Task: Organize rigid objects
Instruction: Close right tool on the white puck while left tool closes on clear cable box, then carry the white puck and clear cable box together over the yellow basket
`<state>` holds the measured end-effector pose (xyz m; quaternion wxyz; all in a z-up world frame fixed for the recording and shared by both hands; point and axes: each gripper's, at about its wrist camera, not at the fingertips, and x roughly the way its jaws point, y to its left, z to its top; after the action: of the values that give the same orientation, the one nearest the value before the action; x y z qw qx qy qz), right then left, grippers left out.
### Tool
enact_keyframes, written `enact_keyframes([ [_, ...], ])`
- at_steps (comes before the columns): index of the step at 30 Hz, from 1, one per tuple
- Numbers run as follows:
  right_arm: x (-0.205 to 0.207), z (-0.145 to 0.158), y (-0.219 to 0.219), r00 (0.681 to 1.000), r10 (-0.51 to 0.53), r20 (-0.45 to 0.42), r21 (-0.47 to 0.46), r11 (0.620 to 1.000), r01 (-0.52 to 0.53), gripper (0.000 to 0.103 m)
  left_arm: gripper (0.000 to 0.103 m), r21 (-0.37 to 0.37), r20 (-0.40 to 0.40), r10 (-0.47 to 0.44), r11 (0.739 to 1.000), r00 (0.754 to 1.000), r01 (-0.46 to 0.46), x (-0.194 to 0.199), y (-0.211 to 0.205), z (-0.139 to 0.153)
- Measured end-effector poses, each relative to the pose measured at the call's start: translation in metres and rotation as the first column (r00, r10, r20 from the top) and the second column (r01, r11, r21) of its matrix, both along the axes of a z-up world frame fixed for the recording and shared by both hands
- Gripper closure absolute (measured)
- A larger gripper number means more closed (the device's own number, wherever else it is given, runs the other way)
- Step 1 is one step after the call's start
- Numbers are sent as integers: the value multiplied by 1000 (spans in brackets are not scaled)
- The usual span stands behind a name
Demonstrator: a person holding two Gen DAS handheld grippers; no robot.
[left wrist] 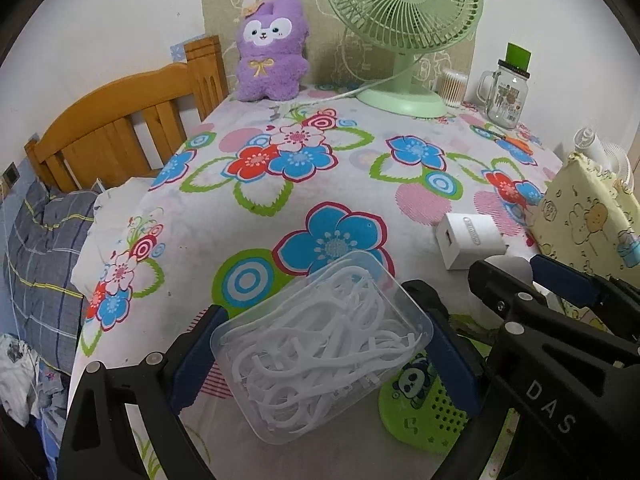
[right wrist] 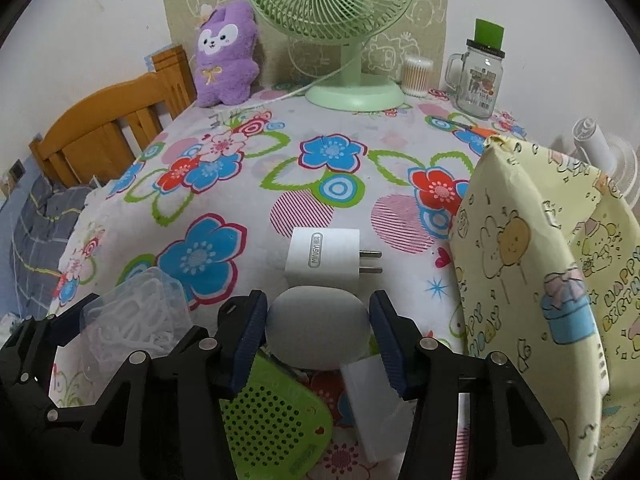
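Observation:
My left gripper [left wrist: 320,344] is shut on a clear plastic box of white floss picks [left wrist: 324,348], held just above the floral tablecloth [left wrist: 280,240]. The box also shows in the right wrist view [right wrist: 136,320]. My right gripper [right wrist: 318,328] straddles a grey-white egg-shaped object [right wrist: 318,330]; its blue pads [right wrist: 248,340] sit close on both sides, contact unclear. A white plug adapter [right wrist: 322,258] lies just beyond it and shows in the left wrist view [left wrist: 470,240]. A green perforated panda case [right wrist: 272,428] and a white block [right wrist: 376,404] lie below the right gripper.
A yellow cartoon-print gift bag [right wrist: 532,280] stands at the right. At the back are a green desk fan [right wrist: 344,20], a purple plush toy [right wrist: 226,56], a glass mug jar [right wrist: 478,76] and a cotton swab tub [right wrist: 416,74]. A wooden bed frame [left wrist: 120,120] is left.

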<state>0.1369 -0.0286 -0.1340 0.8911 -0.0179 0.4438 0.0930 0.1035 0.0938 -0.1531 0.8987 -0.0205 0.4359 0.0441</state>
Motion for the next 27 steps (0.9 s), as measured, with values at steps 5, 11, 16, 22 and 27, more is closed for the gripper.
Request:
enact_keyframes([
  [5,-11,11,0,999,13,29,0,1000,-13,47,7,-3,19,-1,1000,1000,1,-9,-2,9],
  [11,-22,21,-3,998,15,56,-1,1000,-15,47,7,-10,36,-3,1000,999,3,-20,-5,17],
  [16,-33,31,-7,997,8,81,-1,1000,-8,47,7,-23,52,-13,1000,999,15,-28,-9,25],
  [22,-46,42,-14,994,1,111,6,1000,-2,47,7,-22,77,-20,1000,997,22,-41,-15,36],
  [27,-58,51,-20,991,-6,133,16,1000,3,47,6,-17,96,-27,999,995,28,-51,-21,44],
])
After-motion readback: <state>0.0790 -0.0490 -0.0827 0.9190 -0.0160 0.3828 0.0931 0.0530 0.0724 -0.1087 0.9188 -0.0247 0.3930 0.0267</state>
